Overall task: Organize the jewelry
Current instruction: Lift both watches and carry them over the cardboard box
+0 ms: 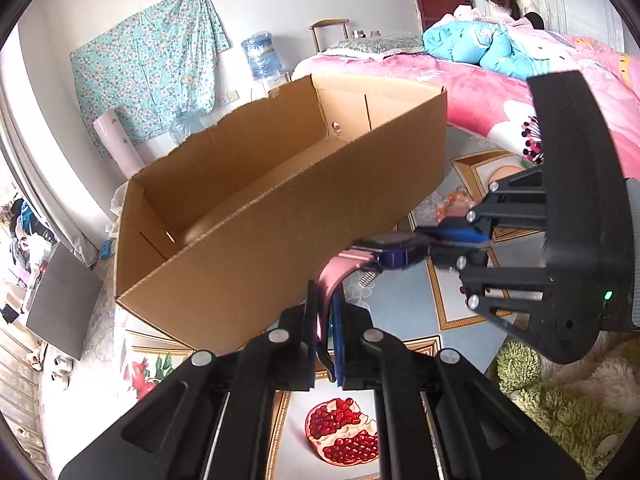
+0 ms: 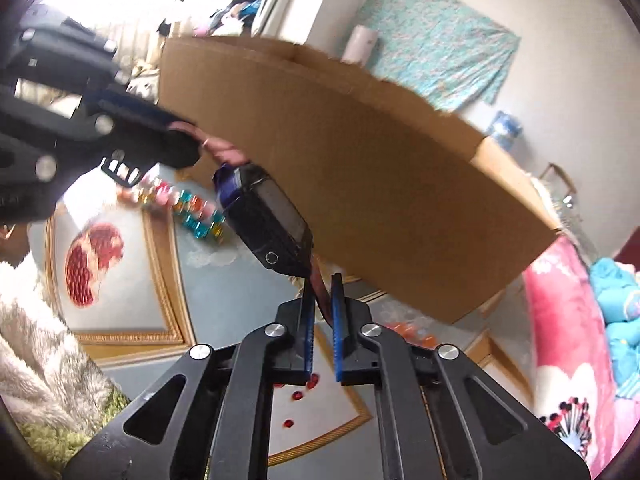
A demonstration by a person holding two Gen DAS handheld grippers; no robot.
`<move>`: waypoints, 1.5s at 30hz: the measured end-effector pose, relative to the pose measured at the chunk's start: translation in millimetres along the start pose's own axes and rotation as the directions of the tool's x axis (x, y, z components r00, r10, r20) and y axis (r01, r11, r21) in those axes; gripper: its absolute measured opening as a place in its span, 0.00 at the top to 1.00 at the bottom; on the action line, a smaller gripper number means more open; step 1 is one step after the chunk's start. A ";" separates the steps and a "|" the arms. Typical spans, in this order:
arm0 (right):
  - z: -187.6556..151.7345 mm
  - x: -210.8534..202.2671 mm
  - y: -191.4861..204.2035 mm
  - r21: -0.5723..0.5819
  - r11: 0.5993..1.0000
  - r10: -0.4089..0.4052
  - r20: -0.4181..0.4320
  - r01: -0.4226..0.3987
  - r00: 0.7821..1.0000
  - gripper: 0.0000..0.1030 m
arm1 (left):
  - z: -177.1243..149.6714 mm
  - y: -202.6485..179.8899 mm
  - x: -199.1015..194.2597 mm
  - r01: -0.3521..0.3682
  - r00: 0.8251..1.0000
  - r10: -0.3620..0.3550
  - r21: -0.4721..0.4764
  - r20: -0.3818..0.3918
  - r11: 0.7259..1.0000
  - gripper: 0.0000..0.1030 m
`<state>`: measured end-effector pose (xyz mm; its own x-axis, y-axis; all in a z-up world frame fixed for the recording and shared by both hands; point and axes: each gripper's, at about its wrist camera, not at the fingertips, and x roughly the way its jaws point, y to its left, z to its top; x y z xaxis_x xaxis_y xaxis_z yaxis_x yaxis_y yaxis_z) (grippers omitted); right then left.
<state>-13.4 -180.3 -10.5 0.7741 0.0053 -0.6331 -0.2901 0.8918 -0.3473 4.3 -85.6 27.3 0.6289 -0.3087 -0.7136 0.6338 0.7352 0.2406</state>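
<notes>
Smartwatch (image 1: 394, 254) strung btwn both grippers: left gripper (image 1: 325, 320) fingers clamped on pink strap, right gripper (image 2: 321, 300) fingers clamped on other strap end. Uneven pull could slip it short of cardboard box (image 1: 256, 184) at 11 o'clock.

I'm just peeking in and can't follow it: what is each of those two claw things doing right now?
Left gripper: jaws shut on the pink strap of the watch.
Right gripper: jaws shut on the watch's other strap end.
</notes>
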 end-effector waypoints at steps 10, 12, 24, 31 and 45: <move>22.5 -42.0 -3.8 0.043 0.981 -0.194 0.145 0.190 0.970 0.99 | 18.3 3.3 -35.8 -0.011 0.990 0.009 0.012 0.140 1.000 0.94; 24.8 -51.6 -8.7 0.055 0.973 -0.229 0.178 0.223 0.957 0.99 | 25.3 2.7 -47.2 -0.018 0.983 0.013 0.028 0.182 0.999 0.94; 62.4 -64.7 -38.6 0.071 0.935 -0.351 0.353 0.349 0.868 0.99 | 57.3 16.3 -83.9 -0.099 0.938 0.084 0.027 0.338 0.995 0.94; 96.9 -39.6 -51.6 0.021 0.968 -0.239 0.359 0.248 0.902 0.99 | 80.0 49.6 -70.9 -0.125 0.935 0.123 -0.015 0.331 0.992 0.94; 173.5 140.5 -83.8 0.059 0.906 0.417 -0.288 -0.419 0.862 0.99 | 117.0 148.5 59.8 0.076 0.993 -0.094 -0.239 -0.066 0.968 0.94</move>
<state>217.3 -175.8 49.7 0.3847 0.2462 -0.8896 -0.5536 0.8327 -0.0089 188.8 -65.5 97.3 0.5350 -0.3359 -0.7752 0.5534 0.8327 0.0211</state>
